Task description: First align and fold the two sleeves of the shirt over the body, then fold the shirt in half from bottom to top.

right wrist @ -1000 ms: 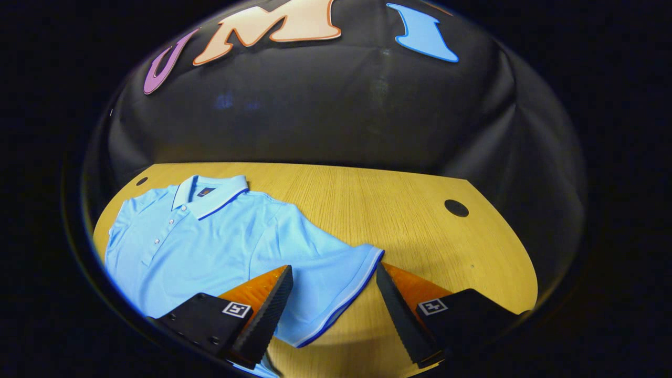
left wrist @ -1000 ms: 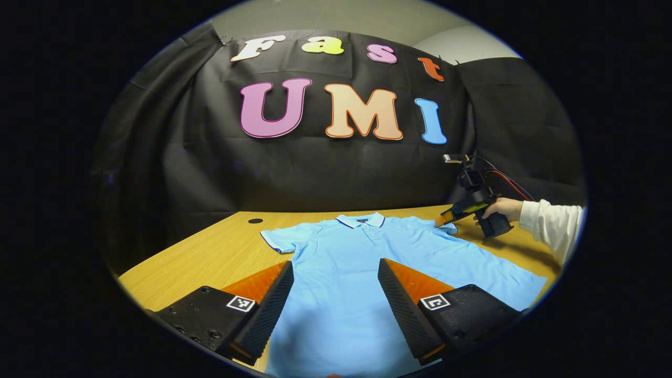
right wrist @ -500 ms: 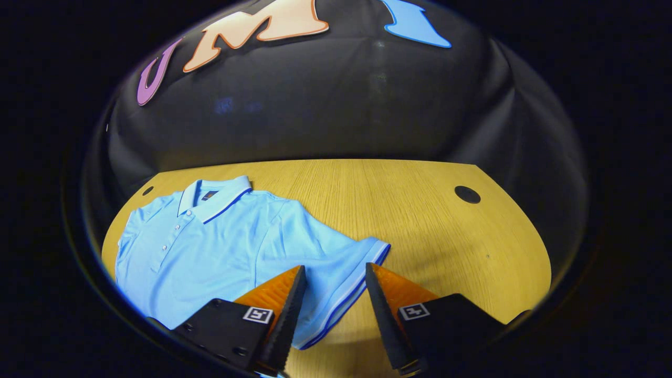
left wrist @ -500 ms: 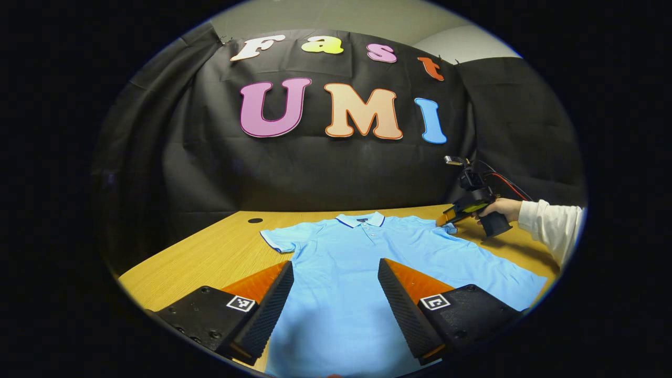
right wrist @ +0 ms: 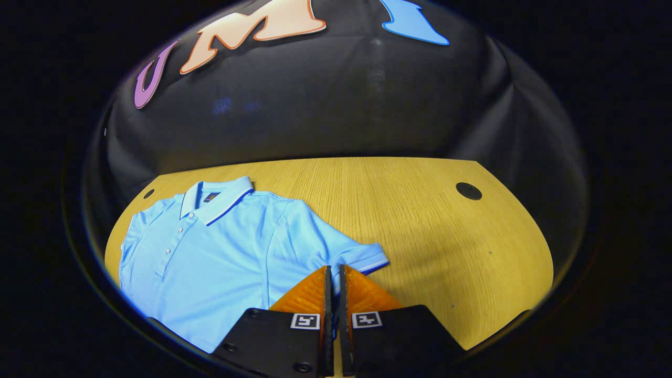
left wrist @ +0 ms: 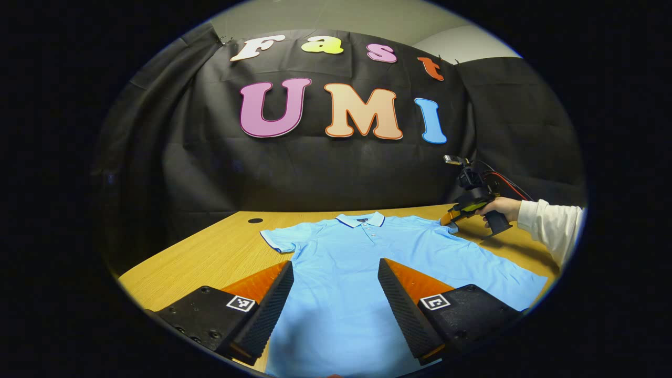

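A light blue polo shirt (left wrist: pixel 357 257) lies flat and face up on the wooden table (left wrist: pixel 210 257), collar toward the booth wall. My left gripper (left wrist: pixel 335 273) hangs open above the shirt's lower body, holding nothing. In the right gripper view the same shirt (right wrist: pixel 220 252) spreads to the left, and my right gripper (right wrist: pixel 333 273) is shut on the right sleeve (right wrist: pixel 362 257) near its striped cuff. In the left gripper view the right gripper (left wrist: pixel 451 218) sits at that sleeve, held by a hand in a white sleeve (left wrist: pixel 548 223). The left sleeve (left wrist: pixel 277 239) lies spread out flat.
Round dark holes sit in the tabletop, one at the far left (left wrist: pixel 255 221) and one at the far right (right wrist: pixel 469 190). Bare wood (right wrist: pixel 446 236) stretches to the right of the shirt. The black cloth wall closes off the back edge.
My right gripper's fingers have closed from wide open onto the right sleeve's cuff. The cuff has bunched slightly between them. My left gripper has stayed still and open.
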Demonstrator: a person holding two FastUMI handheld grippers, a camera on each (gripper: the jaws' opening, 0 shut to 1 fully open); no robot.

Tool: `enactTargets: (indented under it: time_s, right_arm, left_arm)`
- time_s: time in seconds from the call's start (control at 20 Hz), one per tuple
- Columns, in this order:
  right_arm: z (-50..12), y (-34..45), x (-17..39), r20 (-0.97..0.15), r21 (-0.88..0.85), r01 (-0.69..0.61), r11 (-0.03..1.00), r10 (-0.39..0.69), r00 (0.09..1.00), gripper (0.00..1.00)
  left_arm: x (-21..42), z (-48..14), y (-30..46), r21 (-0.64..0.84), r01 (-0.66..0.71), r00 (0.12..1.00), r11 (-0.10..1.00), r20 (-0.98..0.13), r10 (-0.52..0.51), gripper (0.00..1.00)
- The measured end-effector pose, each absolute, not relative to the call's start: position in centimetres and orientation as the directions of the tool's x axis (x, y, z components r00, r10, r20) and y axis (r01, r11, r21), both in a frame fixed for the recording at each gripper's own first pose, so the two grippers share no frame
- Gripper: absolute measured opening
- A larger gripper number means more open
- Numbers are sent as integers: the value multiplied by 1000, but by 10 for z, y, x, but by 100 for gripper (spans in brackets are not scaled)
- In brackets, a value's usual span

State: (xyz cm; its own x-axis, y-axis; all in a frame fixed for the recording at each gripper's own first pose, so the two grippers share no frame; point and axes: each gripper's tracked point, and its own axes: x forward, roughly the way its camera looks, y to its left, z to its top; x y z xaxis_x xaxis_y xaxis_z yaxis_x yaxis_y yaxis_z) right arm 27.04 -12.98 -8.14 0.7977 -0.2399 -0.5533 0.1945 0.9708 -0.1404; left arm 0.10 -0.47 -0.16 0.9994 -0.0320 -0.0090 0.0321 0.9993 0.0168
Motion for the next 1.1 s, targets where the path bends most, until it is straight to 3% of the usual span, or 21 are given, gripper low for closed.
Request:
enactTargets:
  time_s: [0.45, 0.9, 1.0, 1.05, 1.1]
  right_arm:
    - [-44, -44, 286, -477, -61, 42, 997, -66, 876, 8]
    - [-99, 50, 296, -549, -106, -121, 987, 44, 834, 8]
    - [-102, 62, 289, -559, -103, -154, 983, 71, 826, 12]
    - [-102, 67, 286, -565, -93, -167, 982, 86, 821, 21]
    - [-101, 73, 281, -571, -70, -184, 980, 112, 813, 17]
  left_arm:
    - [1, -3, -5, 18, 31, 999, 999, -8, -31, 98]
    - [1, -2, -5, 18, 32, 999, 999, -7, -31, 98]
    - [0, -2, -5, 18, 32, 999, 999, -6, -31, 98]
    - [0, -2, -5, 18, 32, 999, 999, -5, -32, 98]
    - [1, -2, -5, 18, 32, 999, 999, -5, -32, 98]
